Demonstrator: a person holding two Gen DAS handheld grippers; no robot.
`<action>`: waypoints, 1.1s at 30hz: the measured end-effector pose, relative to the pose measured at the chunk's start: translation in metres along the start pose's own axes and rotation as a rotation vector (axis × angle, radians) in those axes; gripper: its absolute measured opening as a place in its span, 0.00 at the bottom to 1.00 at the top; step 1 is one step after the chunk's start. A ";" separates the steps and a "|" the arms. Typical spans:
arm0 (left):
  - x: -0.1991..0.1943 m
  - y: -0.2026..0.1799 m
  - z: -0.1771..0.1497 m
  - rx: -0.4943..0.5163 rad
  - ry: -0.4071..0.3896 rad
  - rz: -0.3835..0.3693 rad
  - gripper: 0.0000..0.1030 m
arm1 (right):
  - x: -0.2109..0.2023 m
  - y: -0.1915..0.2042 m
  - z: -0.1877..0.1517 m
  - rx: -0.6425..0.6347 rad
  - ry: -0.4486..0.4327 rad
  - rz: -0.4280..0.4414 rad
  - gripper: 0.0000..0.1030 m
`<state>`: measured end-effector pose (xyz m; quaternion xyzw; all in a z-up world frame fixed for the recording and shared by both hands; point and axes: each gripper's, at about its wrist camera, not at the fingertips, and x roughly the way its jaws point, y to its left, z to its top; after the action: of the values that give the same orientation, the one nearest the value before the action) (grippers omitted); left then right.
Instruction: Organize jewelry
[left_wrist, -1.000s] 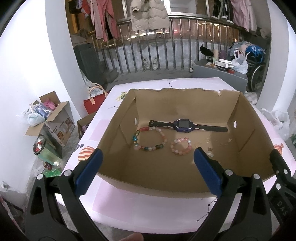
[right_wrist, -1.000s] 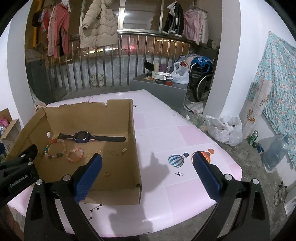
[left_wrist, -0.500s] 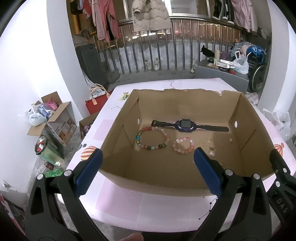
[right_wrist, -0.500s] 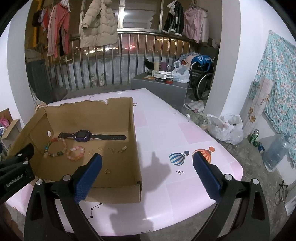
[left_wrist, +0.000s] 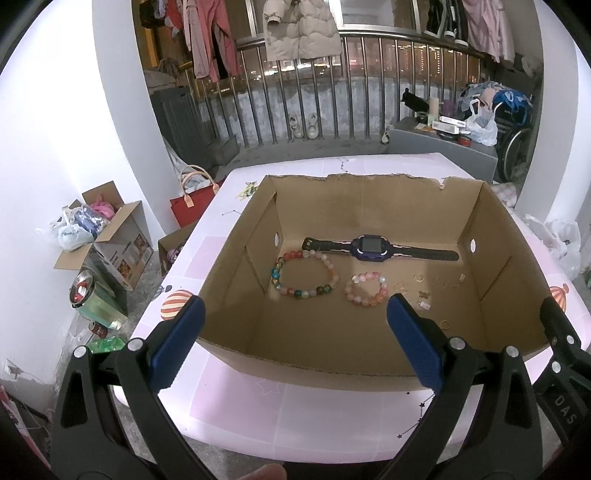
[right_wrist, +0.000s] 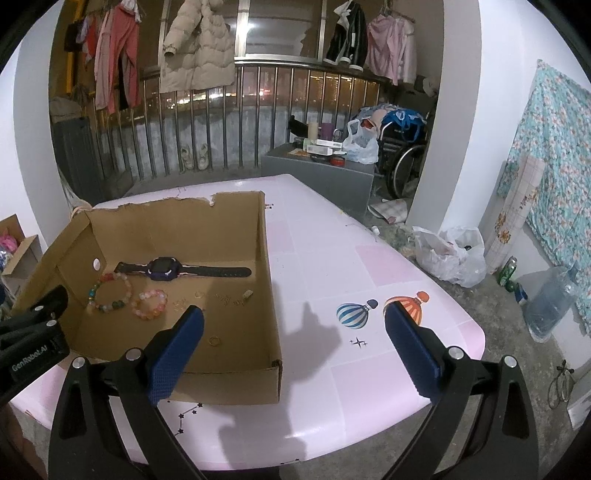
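Note:
An open cardboard box (left_wrist: 509, 280) (right_wrist: 271, 295) rests on a pink table (left_wrist: 295, 417) (right_wrist: 332, 258). On its floor lie a dark watch (left_wrist: 371, 248) (right_wrist: 162, 268), a large multicoloured bead bracelet (left_wrist: 304, 274) (right_wrist: 110, 291) and a small pink bead bracelet (left_wrist: 366, 288) (right_wrist: 150, 303). Small gold rings and earrings (left_wrist: 424, 291) (right_wrist: 212, 340) are scattered to the right of them. My left gripper (left_wrist: 293, 332) hangs open above the box's near wall. My right gripper (right_wrist: 293, 341) is open over the box's right wall, holding nothing.
The table's near edge and rounded right corner (right_wrist: 476, 332) drop to a concrete floor. Cardboard boxes (left_wrist: 110, 243) and a red bag (left_wrist: 190, 206) stand left of the table. A plastic bag (right_wrist: 448, 254) and a water jug (right_wrist: 550, 299) lie to the right.
Both grippers have drawn back and risen a little, so more of the box floor and small gold pieces shows. Nothing in the box has moved.

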<state>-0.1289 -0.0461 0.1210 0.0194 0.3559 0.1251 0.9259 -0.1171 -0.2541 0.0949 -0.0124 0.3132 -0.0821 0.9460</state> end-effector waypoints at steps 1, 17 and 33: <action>-0.001 0.000 0.000 0.001 0.000 0.001 0.92 | 0.000 0.000 0.000 -0.001 0.000 0.000 0.93; 0.003 0.000 0.000 0.004 0.005 0.002 0.92 | 0.001 -0.003 0.000 0.004 0.005 0.002 0.93; 0.005 -0.005 0.000 0.024 0.005 0.000 0.92 | 0.003 -0.007 0.000 0.015 0.004 0.004 0.93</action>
<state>-0.1241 -0.0500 0.1166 0.0303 0.3599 0.1206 0.9247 -0.1158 -0.2612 0.0941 -0.0046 0.3143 -0.0828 0.9457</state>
